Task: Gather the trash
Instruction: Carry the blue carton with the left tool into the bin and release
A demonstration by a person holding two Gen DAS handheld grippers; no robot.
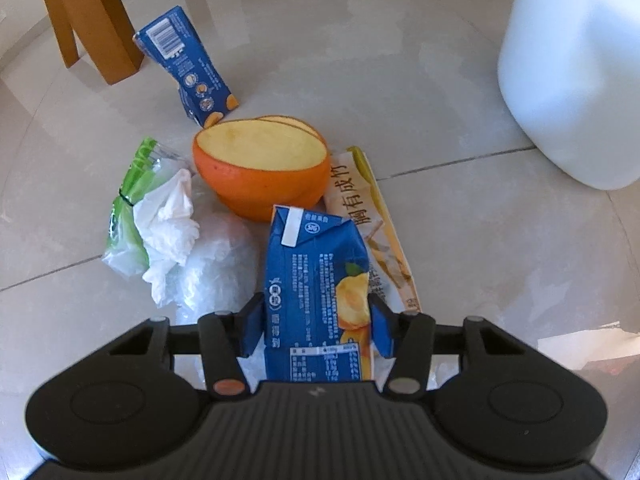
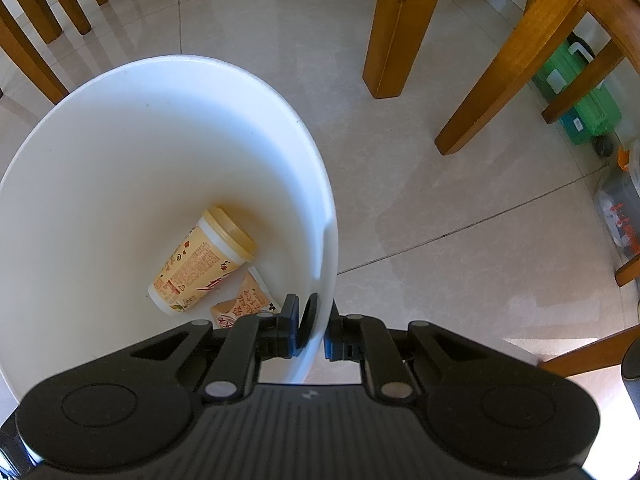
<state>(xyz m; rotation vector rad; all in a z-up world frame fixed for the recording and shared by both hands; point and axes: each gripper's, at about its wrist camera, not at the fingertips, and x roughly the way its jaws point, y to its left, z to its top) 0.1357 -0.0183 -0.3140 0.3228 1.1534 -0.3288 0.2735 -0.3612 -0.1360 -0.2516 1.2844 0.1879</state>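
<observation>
Trash lies heaped on the floor beside my white bin (image 2: 168,152); my left gripper (image 1: 316,320) is clamped on a blue juice carton (image 1: 316,280) there, my right gripper (image 2: 314,330) pinching the bin's rim.

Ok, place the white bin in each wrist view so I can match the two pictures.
Left wrist view: the white bin stands at the upper right edge, on the floor beyond the trash pile.
Right wrist view: it fills the left half, seen from above with a cup inside; the right claw is shut on its rim.
Shared landmark: the wooden furniture legs.
</observation>
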